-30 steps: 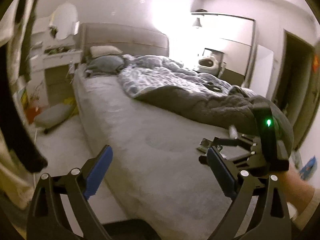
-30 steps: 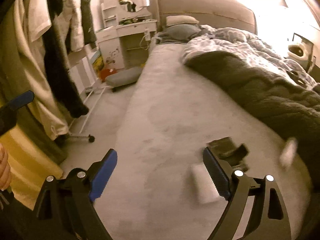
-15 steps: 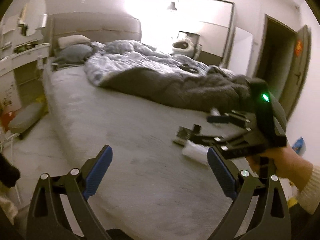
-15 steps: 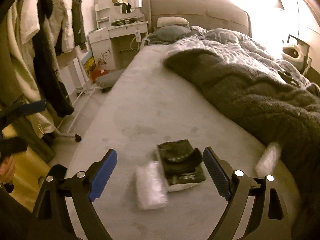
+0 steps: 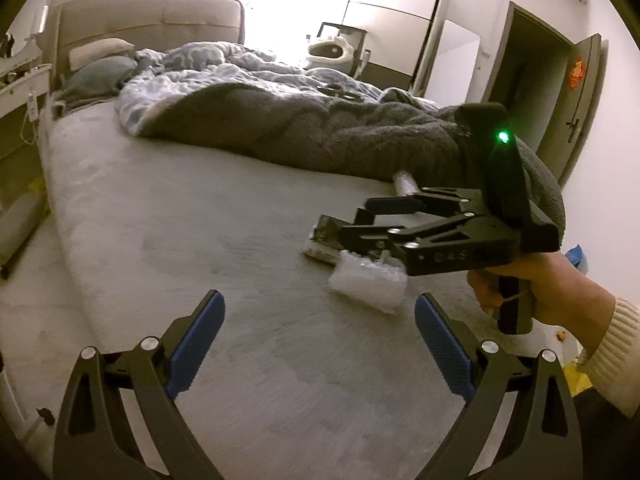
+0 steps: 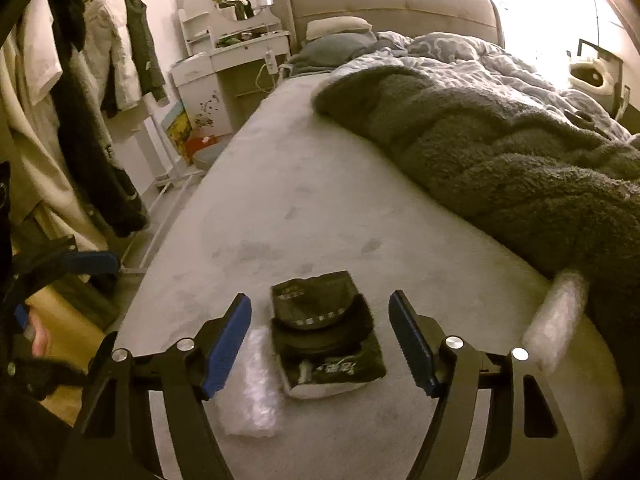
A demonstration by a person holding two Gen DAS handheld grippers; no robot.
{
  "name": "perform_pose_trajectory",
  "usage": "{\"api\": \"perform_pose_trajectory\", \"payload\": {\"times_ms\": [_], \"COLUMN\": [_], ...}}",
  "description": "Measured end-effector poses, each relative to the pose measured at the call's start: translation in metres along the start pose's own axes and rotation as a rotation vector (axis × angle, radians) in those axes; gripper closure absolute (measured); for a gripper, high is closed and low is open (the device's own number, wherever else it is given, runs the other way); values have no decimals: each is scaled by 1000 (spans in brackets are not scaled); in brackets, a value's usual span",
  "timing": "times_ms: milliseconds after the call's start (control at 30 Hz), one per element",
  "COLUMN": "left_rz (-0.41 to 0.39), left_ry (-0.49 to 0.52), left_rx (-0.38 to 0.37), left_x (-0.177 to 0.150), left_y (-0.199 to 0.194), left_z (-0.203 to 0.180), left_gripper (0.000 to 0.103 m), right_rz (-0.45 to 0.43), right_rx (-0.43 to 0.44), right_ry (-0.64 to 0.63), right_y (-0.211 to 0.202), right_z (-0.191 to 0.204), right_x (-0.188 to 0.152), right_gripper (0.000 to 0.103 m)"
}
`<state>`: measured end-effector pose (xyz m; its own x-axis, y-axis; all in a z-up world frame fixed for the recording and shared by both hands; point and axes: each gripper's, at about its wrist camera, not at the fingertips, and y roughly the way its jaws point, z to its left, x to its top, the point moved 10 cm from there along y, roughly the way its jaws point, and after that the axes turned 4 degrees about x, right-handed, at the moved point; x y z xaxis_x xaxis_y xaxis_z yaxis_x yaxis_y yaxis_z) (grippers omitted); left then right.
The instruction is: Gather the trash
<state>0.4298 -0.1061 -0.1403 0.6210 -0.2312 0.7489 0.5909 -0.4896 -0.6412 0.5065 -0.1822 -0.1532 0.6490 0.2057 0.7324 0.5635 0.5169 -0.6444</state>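
A dark crumpled wrapper bag (image 6: 326,332) lies on the grey bed sheet (image 6: 280,200), between the open jaws of my right gripper (image 6: 320,340), just above it. A clear bubble-wrap piece (image 6: 252,384) lies beside the bag at its left; it also shows in the left wrist view (image 5: 366,286). A second bubble-wrap roll (image 6: 556,320) lies at the edge of the dark blanket (image 6: 500,160). My left gripper (image 5: 316,344) is open and empty over the sheet. The right gripper's body (image 5: 440,232) hovers over the bag (image 5: 324,236) in the left wrist view.
A rumpled duvet (image 5: 224,68) and pillows (image 6: 336,28) cover the far bed. A clothes rack with hanging coats (image 6: 92,100) and a white dresser (image 6: 224,64) stand left of the bed. A door (image 5: 576,92) is at the right.
My right gripper moved forward and down over the dark bag, now between its jaws. My left gripper swung right, bringing the trash and right gripper nearer in view.
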Motion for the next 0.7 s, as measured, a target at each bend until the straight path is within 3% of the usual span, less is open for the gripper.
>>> {"api": "perform_pose_trajectory", "payload": {"times_ms": [133,267,400,500,700], "left_rz": [8,35,56,74,65], "left_ry": [16,42,47,20,14], "left_rx": [-47,-94,-112,-149,-126], "left_x": [4,4,1,-2,-2], "left_y": [12,25,37,43,50], "left_z": [-17,-37,-45,-45,-43], "left_gripper": [6,6,6,6,7], "right_rz": [34,42,60,37,-21], "right_rx": [-11,-37,-61,-17,31], "right_ry": [-15,-17,-30,30,142], "right_y": [7,9,10,4,-14], "right_z": [-1,-2,-5,-12,-34], "right_x": [-5,-7,-10,-8,-4], "right_gripper": [37,52,54,55,55]}}
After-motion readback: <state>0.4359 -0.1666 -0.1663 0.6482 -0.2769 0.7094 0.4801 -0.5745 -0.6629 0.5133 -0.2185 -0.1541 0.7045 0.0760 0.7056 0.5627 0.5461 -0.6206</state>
